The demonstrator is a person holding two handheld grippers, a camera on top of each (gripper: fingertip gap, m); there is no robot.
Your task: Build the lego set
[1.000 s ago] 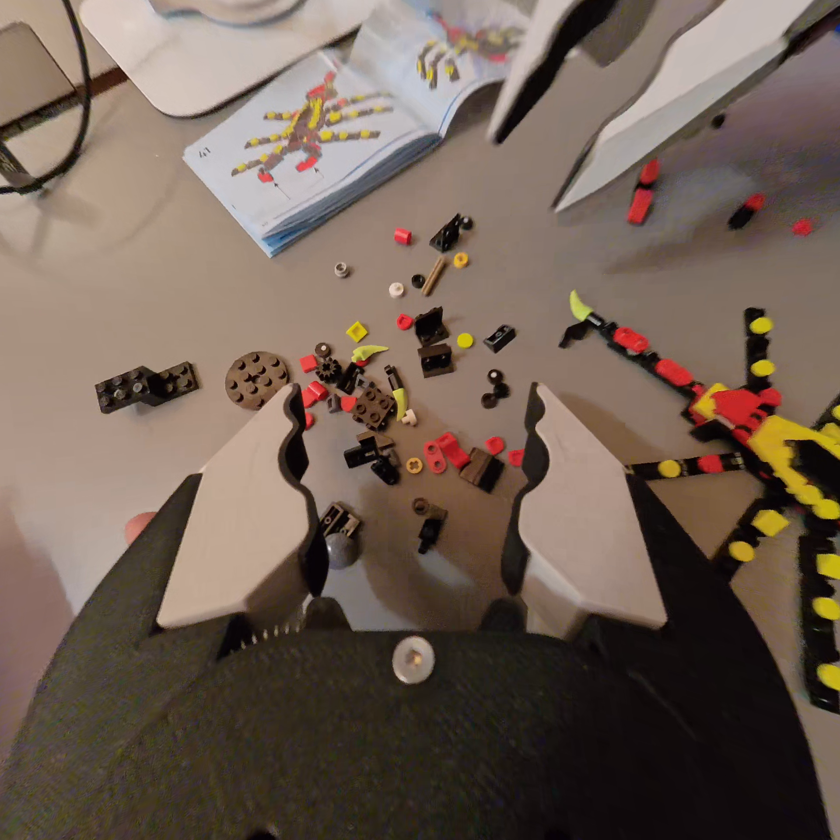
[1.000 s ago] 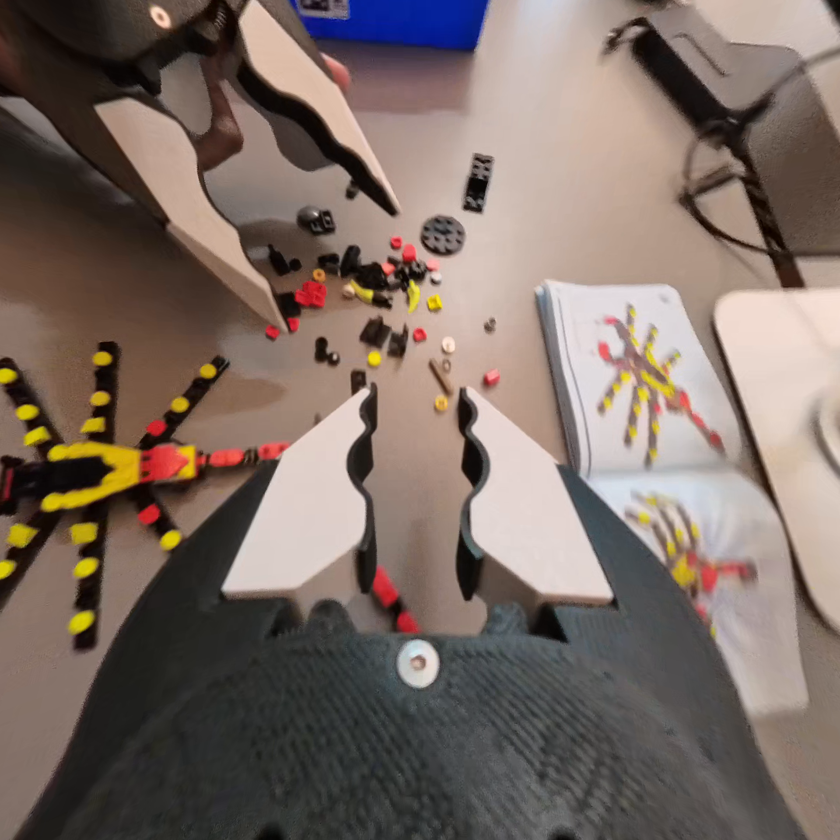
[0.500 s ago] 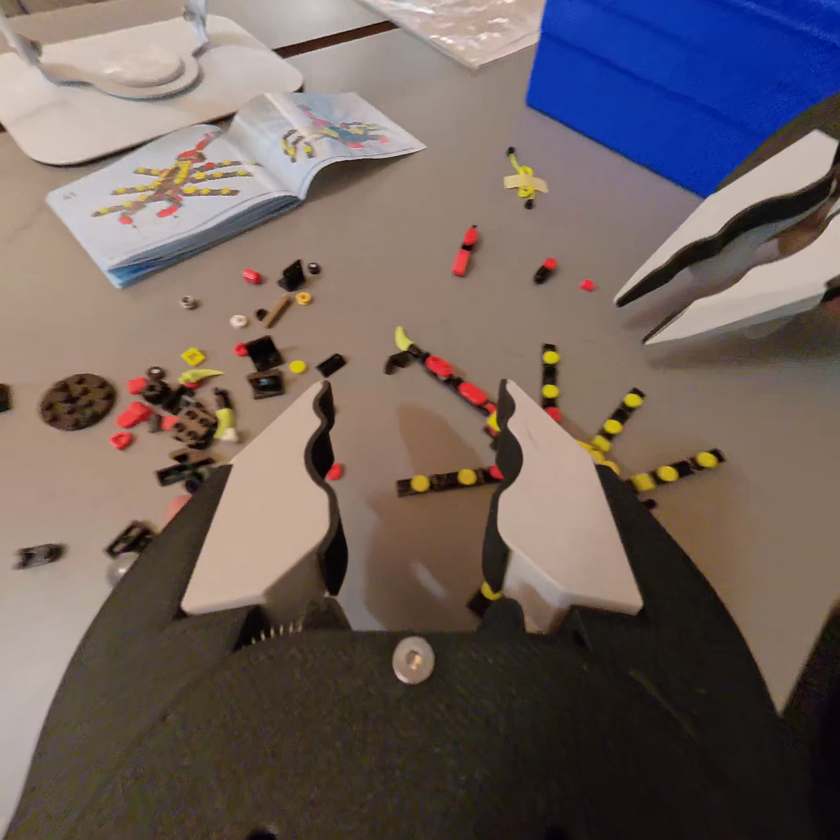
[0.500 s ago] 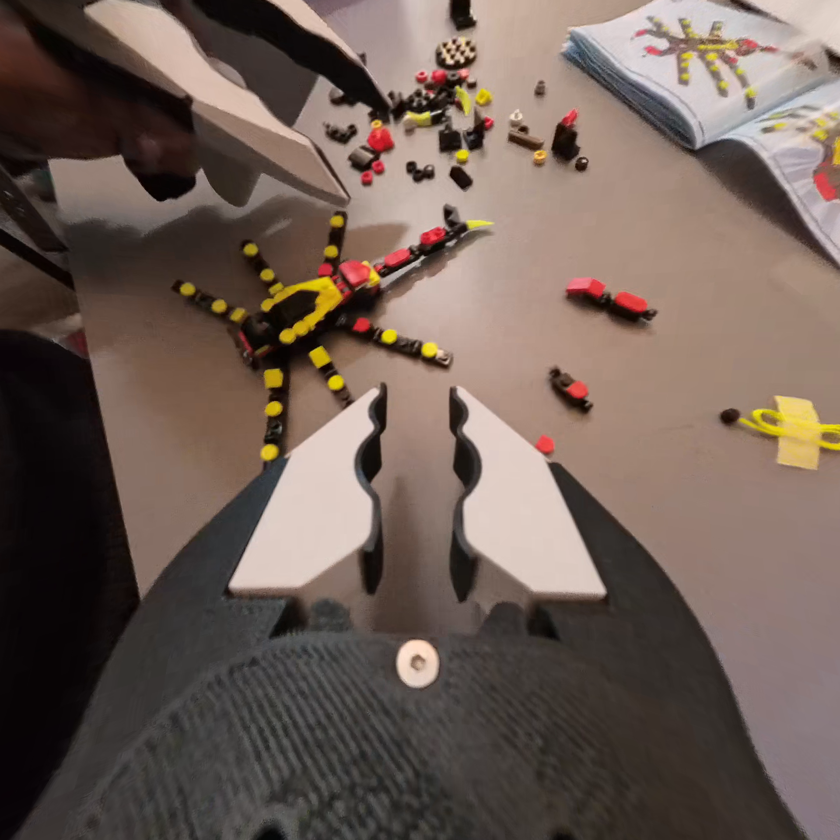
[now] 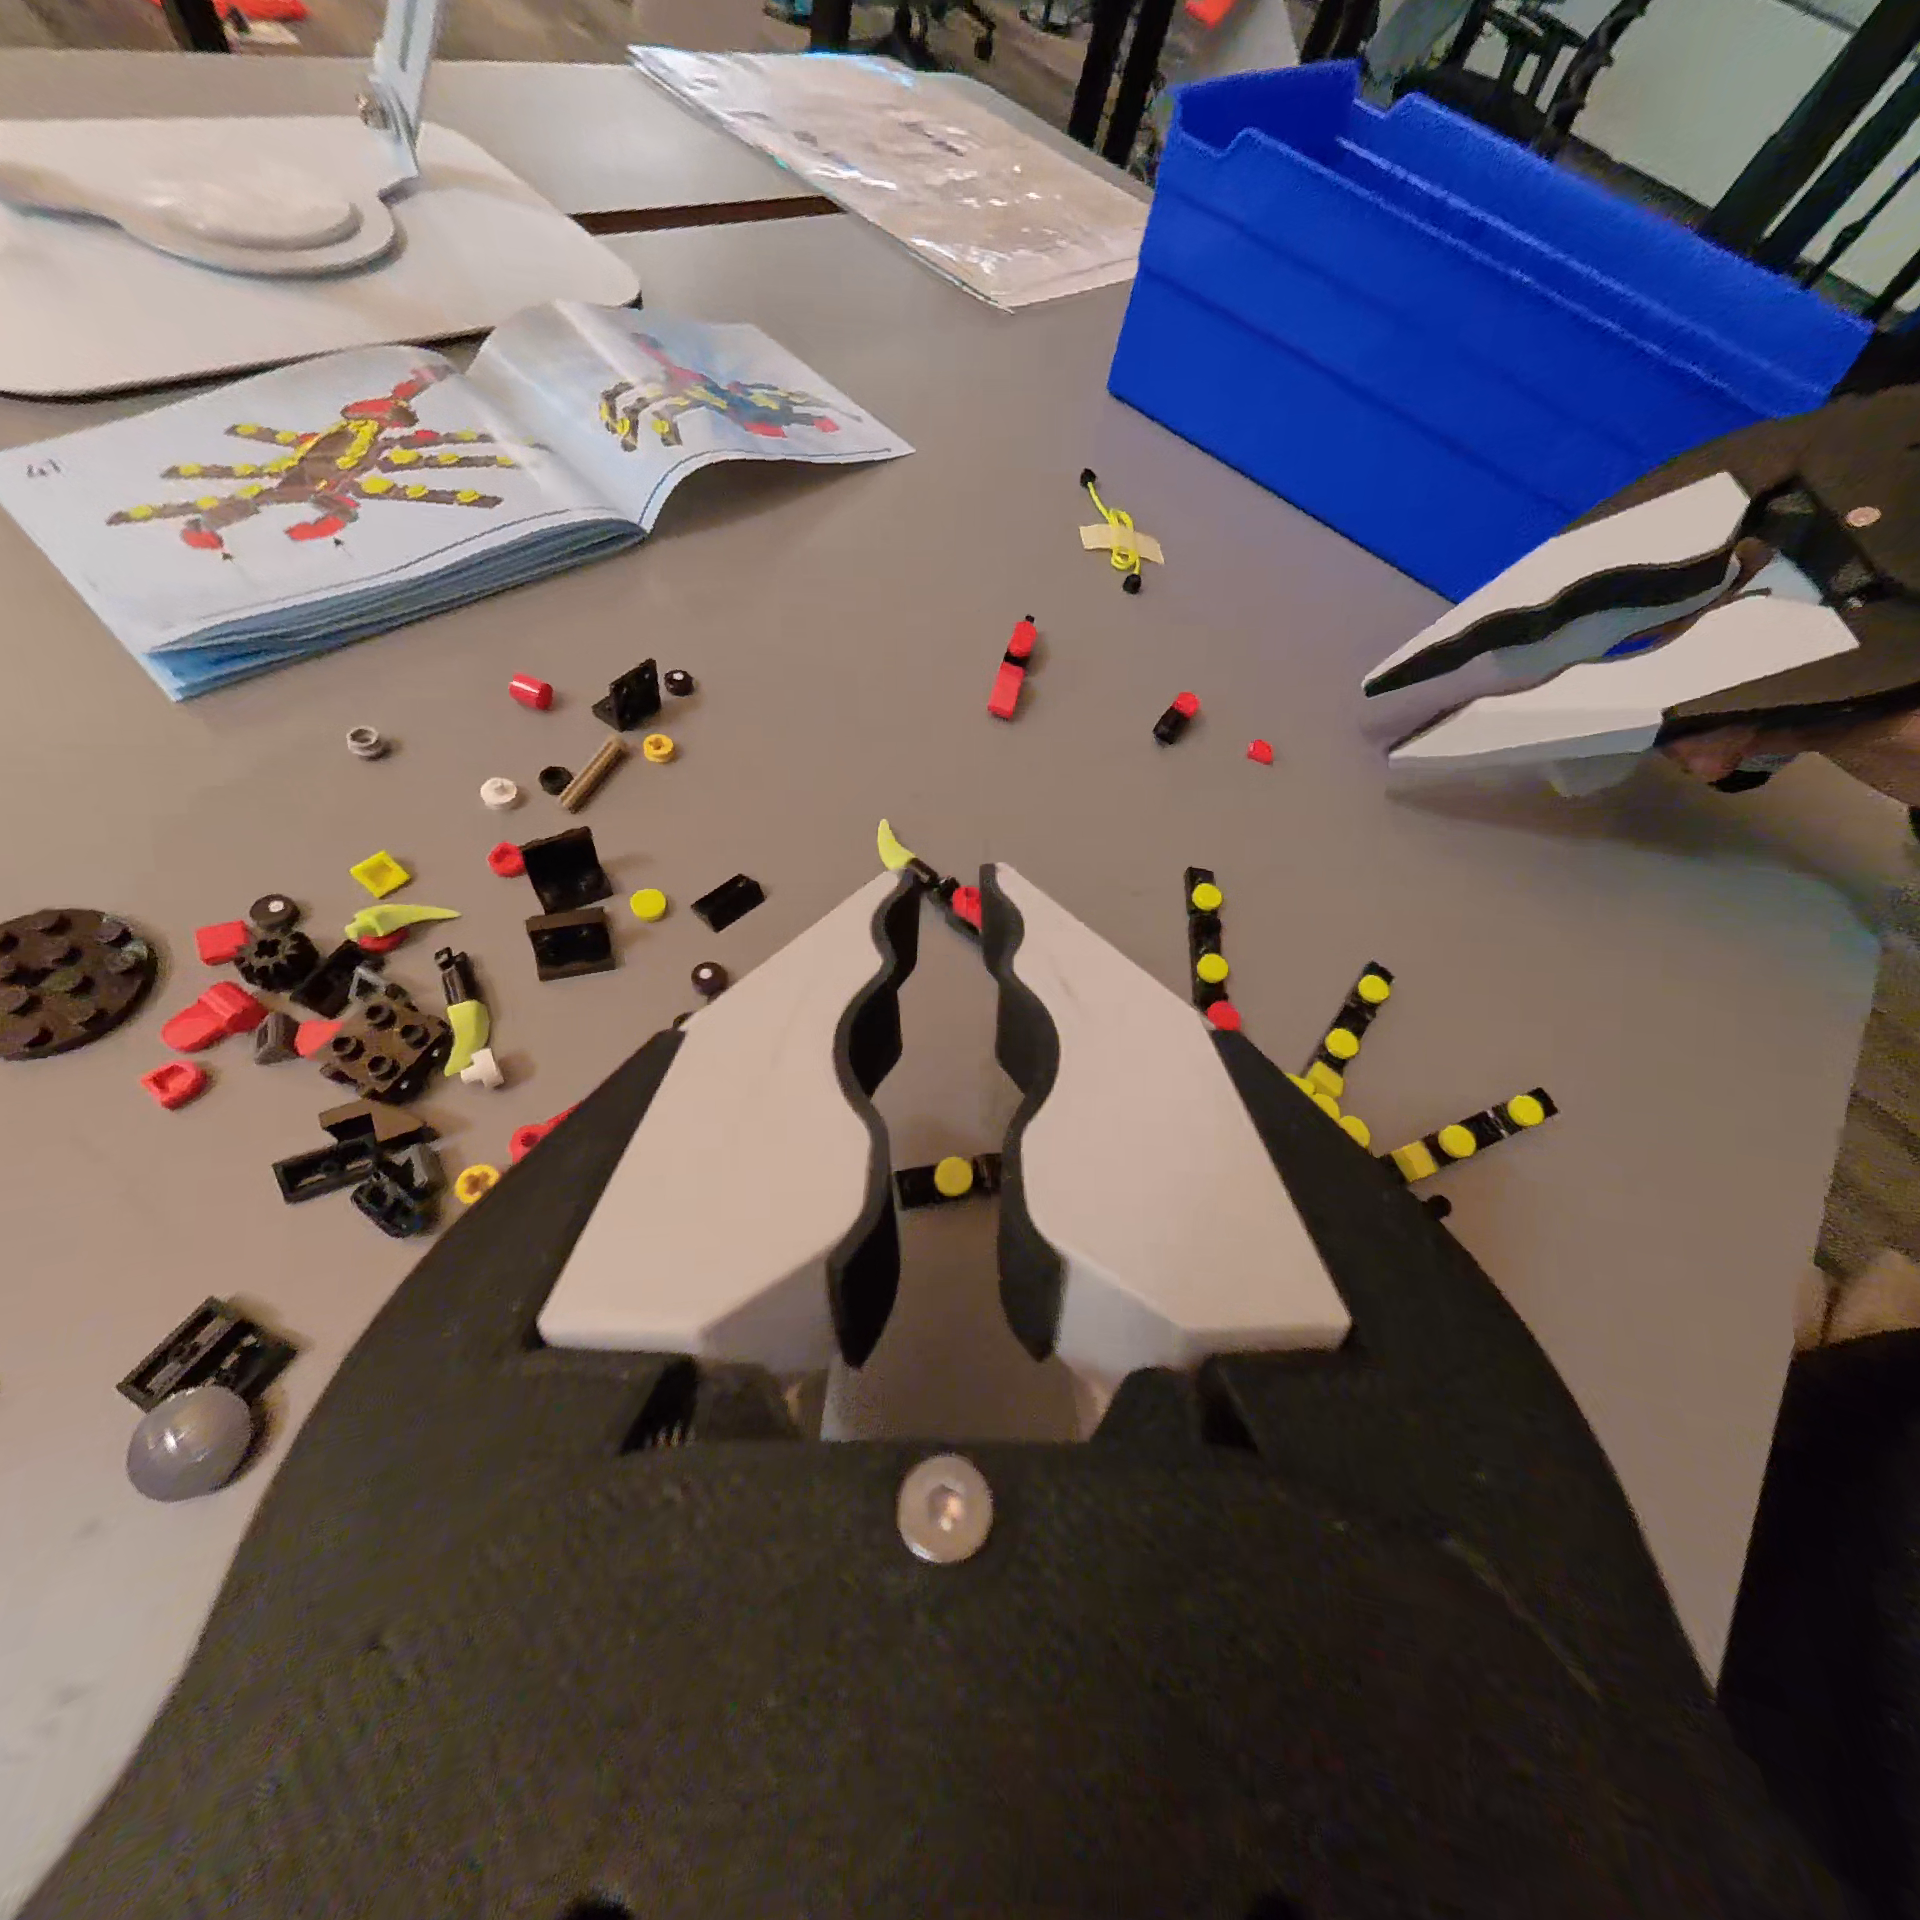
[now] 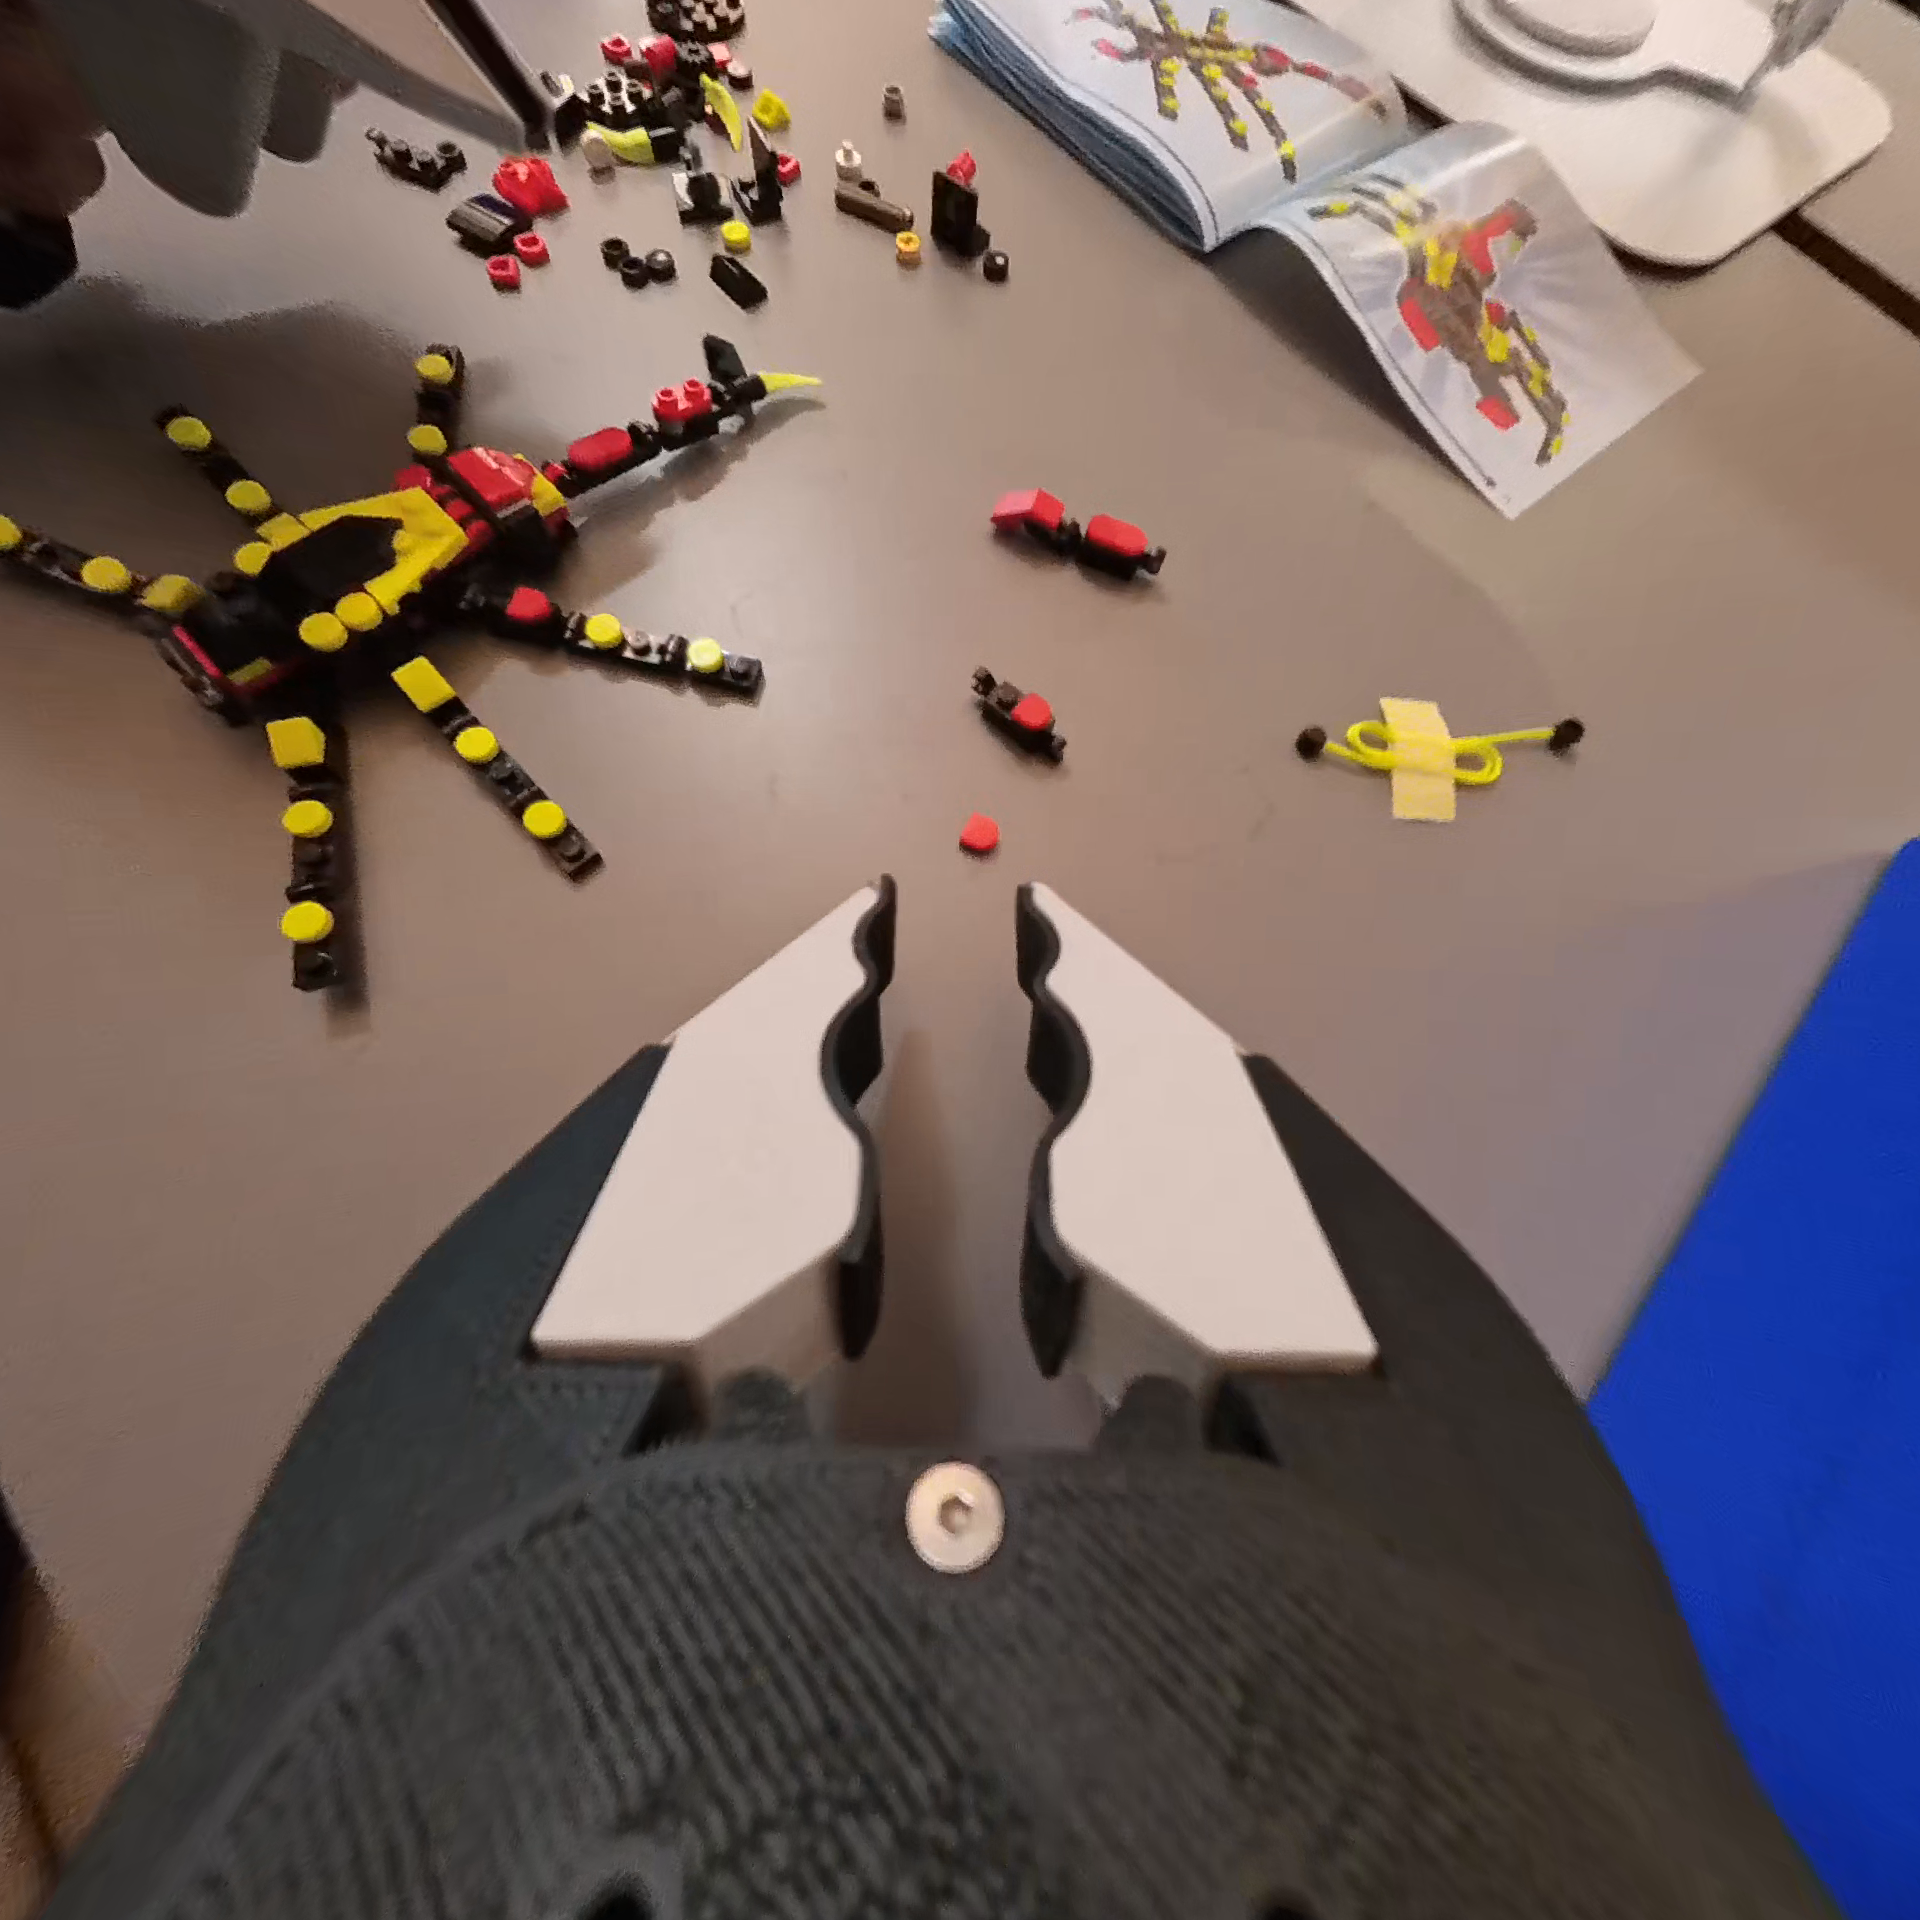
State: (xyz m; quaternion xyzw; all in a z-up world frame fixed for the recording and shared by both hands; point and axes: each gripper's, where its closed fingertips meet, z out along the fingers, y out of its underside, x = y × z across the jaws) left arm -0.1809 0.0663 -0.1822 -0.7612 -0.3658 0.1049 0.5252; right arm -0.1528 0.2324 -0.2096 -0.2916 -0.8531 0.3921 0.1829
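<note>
Hovering over the grey table [image 6: 1351,1039], the left gripper [image 5: 940,883] hangs low above the half-built spider model [image 6: 353,561], its fingers a narrow gap apart with the model's red and black tail between the tips; whether they pinch it I cannot tell. The right gripper [image 6: 951,894] is slightly open and empty, pointing at a small red piece [image 6: 979,833] just beyond its tips.

Only the right wrist view shows the whole spider, black legs dotted yellow, lying at the left; the left wrist view hides most of it under the gripper. That left view alone shows the top of the blue bin [image 5: 1455,312] at far right, a clear plastic bag [image 5: 914,166] beyond, and dark chair legs in the room behind.

Both views show the open instruction booklet [image 5: 416,488], the loose pile of bricks [image 5: 364,997], a yellow string with tape [image 6: 1423,753], and a white stand base [image 5: 260,249].
</note>
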